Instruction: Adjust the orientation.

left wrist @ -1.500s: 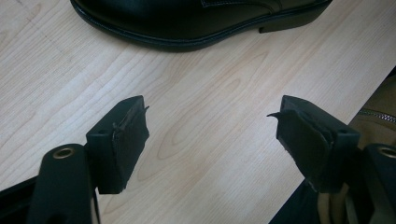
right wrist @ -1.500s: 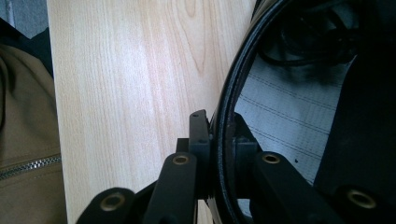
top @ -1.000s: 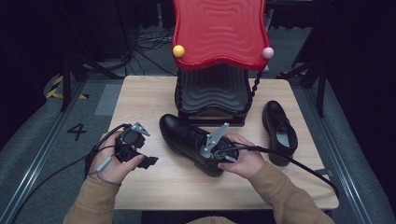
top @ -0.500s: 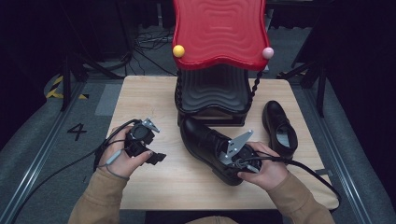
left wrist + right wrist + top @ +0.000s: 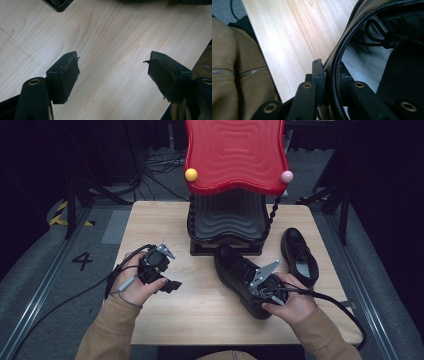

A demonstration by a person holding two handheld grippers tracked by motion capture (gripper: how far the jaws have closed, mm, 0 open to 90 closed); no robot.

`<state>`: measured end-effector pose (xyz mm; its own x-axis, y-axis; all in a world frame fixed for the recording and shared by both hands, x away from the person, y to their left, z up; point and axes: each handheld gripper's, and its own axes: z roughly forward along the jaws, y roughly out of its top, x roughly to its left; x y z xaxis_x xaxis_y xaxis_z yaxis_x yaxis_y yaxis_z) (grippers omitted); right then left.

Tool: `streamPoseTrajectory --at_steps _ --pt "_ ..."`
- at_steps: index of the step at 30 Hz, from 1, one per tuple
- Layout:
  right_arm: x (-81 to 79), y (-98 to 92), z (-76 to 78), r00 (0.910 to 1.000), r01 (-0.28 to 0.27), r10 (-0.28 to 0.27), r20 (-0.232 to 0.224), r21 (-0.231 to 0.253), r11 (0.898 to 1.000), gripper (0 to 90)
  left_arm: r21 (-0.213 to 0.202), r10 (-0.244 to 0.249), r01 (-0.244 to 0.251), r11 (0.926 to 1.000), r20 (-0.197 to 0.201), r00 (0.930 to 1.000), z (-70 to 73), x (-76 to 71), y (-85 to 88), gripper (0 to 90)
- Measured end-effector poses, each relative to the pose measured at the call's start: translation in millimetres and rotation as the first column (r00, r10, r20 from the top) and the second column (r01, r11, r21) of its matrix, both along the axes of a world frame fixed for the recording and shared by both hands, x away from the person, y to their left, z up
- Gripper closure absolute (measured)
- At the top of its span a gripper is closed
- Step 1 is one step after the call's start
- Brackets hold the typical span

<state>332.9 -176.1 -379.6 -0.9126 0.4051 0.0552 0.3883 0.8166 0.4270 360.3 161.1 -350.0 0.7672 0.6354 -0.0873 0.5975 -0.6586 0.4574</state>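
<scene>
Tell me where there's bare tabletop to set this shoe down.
The widest free patch on the table lies between the left gripper and the held shoe, running to the near edge. The far-left corner beside the red-topped stand is bare too. It is crowded on the right, between the stand, the held shoe and the second shoe.

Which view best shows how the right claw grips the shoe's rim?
The right gripper view: the right claw pinches the black shoe collar, one jaw outside, one inside. The high view shows the whole shoe, grip hidden under the hand. The left gripper view catches just a dark edge.
</scene>
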Motion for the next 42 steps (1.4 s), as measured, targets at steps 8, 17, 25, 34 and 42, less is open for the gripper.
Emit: streamPoseTrajectory --at_steps 8,17,25,34,42 --pt "0.2 7.1 -14.8 0.9987 0.046 -0.046 -0.020 -0.003 0.999 80.4 -0.005 0.007 -0.007 1.0000 -0.001 1.0000 -0.3 0.3 2.3 25.3" --pt "-8.6 22.0 -24.2 0.9964 0.028 -0.030 -0.079 -0.019 0.999 79.2 -0.006 0.005 -0.005 1.0000 -0.005 1.0000 -0.6 -0.1 2.9 25.3" --pt "-7.6 22.5 -26.1 0.9930 0.037 -0.036 -0.112 0.001 0.999 75.8 -0.004 0.004 -0.004 1.0000 -0.014 0.9999 -1.4 -1.0 2.8 25.2" --pt "-6.4 6.5 -5.7 0.9945 0.054 -0.045 -0.095 0.092 0.994 71.5 -0.010 0.016 -0.016 0.9998 -0.005 0.9999 0.1 -0.2 5.3 25.1" --pt "-5.6 -19.2 18.2 0.9939 0.110 -0.105 -0.033 0.188 0.976 71.2 -0.006 0.007 -0.007 1.0000 -0.007 1.0000 -0.5 2.1 1.1 25.0"
